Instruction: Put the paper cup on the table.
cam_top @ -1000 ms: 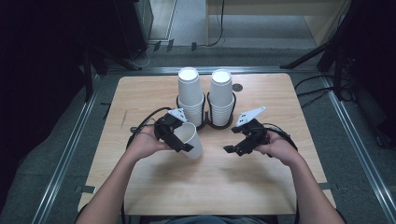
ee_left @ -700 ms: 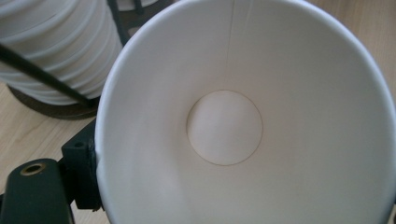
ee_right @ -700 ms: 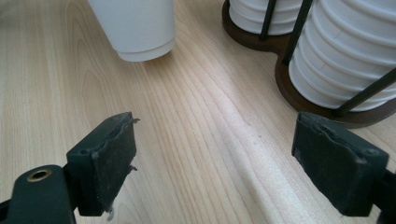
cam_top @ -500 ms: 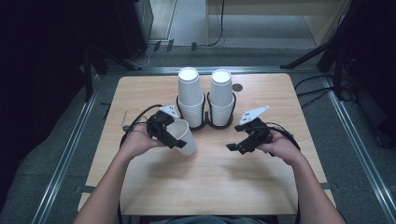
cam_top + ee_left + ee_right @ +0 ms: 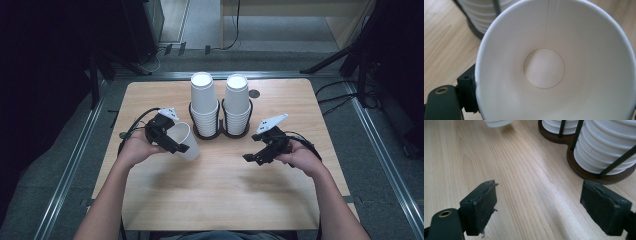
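The paper cup (image 5: 184, 141) has shifted leftward, clamped in the left hand-held gripper (image 5: 167, 136); right hand-held gripper (image 5: 254, 157) gapes empty.

1. A light wooden desk (image 5: 220, 190) with rounded corners stands on a grey floor (image 5: 60, 150).
2. Metal rails (image 5: 75, 160) frame it.
3. Dark stands and black cables (image 5: 345, 90) surround it in dim light.

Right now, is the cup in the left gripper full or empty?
Empty: the left gripper view looks straight into the paper cup, showing its bare white bottom.
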`<state>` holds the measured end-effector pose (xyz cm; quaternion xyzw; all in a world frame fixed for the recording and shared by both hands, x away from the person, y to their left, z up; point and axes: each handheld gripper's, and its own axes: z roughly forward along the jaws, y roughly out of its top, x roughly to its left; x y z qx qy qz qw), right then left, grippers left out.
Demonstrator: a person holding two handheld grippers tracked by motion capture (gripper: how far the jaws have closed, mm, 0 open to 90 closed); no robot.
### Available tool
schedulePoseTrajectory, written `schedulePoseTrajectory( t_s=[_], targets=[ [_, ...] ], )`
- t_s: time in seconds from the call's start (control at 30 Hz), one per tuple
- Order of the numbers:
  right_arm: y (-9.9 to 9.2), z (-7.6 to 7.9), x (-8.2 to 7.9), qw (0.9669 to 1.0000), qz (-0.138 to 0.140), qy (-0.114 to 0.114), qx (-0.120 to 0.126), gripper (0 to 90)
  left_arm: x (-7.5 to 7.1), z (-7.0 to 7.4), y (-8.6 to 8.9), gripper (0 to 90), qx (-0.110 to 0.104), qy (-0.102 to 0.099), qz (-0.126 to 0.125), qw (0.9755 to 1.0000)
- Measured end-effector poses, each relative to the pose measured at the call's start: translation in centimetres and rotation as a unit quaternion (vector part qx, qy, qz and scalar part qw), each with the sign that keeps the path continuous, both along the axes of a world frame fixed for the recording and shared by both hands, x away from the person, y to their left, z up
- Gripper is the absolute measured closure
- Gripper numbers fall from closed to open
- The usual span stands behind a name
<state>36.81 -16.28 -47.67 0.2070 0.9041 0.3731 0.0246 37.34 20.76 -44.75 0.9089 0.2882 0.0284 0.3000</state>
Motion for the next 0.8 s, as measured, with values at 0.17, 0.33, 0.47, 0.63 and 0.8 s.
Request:
schedulePoseTrajectory(
  t_s=[0.17,0.33,0.47,0.63,0.8],
  targets=[
    [0.1,-0.2,0.1,1.0,-0.005,-0.001,-0.006,14.6,0.2,0.3,1.1,10.0,0.007,-0.006,0.02,0.9998],
    [0.1,-0.3,0.1,0.9999,-0.002,-0.002,-0.01,14.6,0.7,0.3,2.4,10.0,0.011,-0.002,0.036,0.9993],
    [0.2,-0.4,0.1,0.9999,-0.001,0.0,-0.012,14.6,0.9,0.4,3.3,10.0,0.006,-0.001,0.047,0.9989],
    [0.1,-0.4,0.2,0.9999,-0.004,-0.002,-0.011,14.6,1.0,0.3,4.8,9.9,0.009,-0.001,0.066,0.9978],
    [0.1,-0.4,0.2,0.9999,-0.004,-0.001,-0.012,14.6,1.1,0.3,6.7,9.9,0.011,0.0,0.089,0.996]
  ],
)
